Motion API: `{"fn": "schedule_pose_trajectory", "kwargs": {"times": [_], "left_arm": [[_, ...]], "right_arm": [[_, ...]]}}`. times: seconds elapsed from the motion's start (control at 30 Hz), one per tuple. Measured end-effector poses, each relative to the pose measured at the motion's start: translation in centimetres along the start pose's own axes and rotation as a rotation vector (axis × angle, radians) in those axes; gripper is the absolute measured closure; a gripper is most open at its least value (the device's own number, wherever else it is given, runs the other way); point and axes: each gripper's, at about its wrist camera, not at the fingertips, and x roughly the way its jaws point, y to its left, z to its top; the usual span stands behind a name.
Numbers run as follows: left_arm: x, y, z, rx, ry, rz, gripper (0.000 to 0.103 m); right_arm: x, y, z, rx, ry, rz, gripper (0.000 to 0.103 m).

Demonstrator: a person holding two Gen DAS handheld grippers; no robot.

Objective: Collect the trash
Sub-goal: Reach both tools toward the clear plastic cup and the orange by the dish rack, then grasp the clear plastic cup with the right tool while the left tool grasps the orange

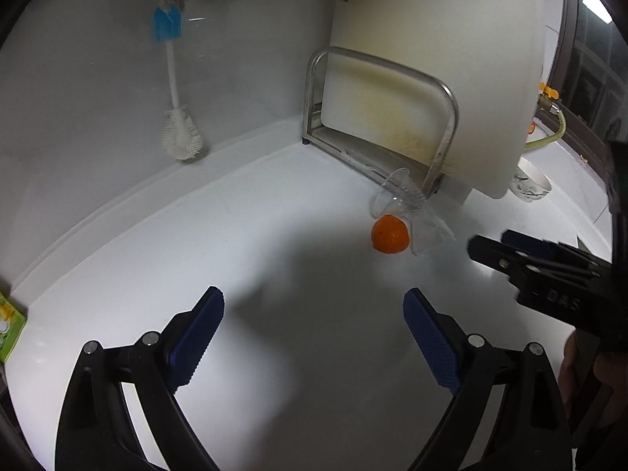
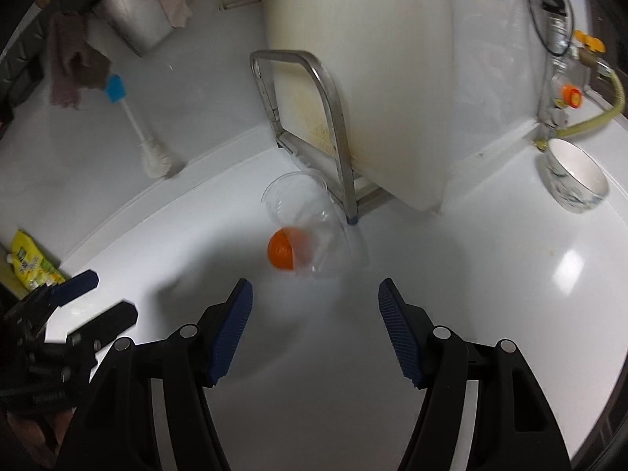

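Both tools up over the white countertop point(image 2: 490, 274), nothing gripped yet; left gripper point(image 1: 314, 337) has its blue pads spread wide w/ bare counter between them; right gripper point(image 2: 316, 327) likewise spread & empty, aimed more squarely at the trash. Trash sits mid-counter toward the back edge: two clear plastic cups point(image 2: 310, 231) tipped on their sides, mouths facing different ways, resting against the foot of the steel rack point(image 2: 337, 133); an orange peel point(image 2: 283, 254), looks like a hollow half-shell, touches the nearer cup's rim. Probably rolled there & got stopped by the rack leg; can't tell if the cups are nested or just overlapping. Right tool seems best lined up for the grab, judging by angle; thin clear plastic could crush or skid on the glossy top. Rack holds a stained white cutting board point(image 1: 431, 78) upright, prob. to dry; bottle brush point(image 1: 174, 90) leans at the back wall; patterned bowl point(image 2: 577, 178) at the right back corner by a yellow hose point(image 2: 600, 106); green-yellow pouch point(image 2: 33, 263) at the left edge; cloths hang above; dim room, glare on the counter.
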Motion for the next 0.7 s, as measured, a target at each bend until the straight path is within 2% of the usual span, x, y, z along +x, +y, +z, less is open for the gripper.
{"fn": "schedule_pose_trajectory", "kwargs": {"times": [0.2,0.6,0.7], "left_arm": [[1.9,0.5,0.0,-0.017,0.017,-0.007,0.012],[3.3,1.4,-0.5,-0.045,0.038,-0.012,0.012],[3.5,1.4,-0.5,-0.047,0.037,-0.013,0.012]], "right_arm": [[3.8,0.6,1.1,-0.028,0.034,-0.021,0.039],[7.1,0.9,2.4,-0.075,0.035,-0.142,0.040],[7.6,0.8,2.5,-0.081,0.043,-0.145,0.057]]}}
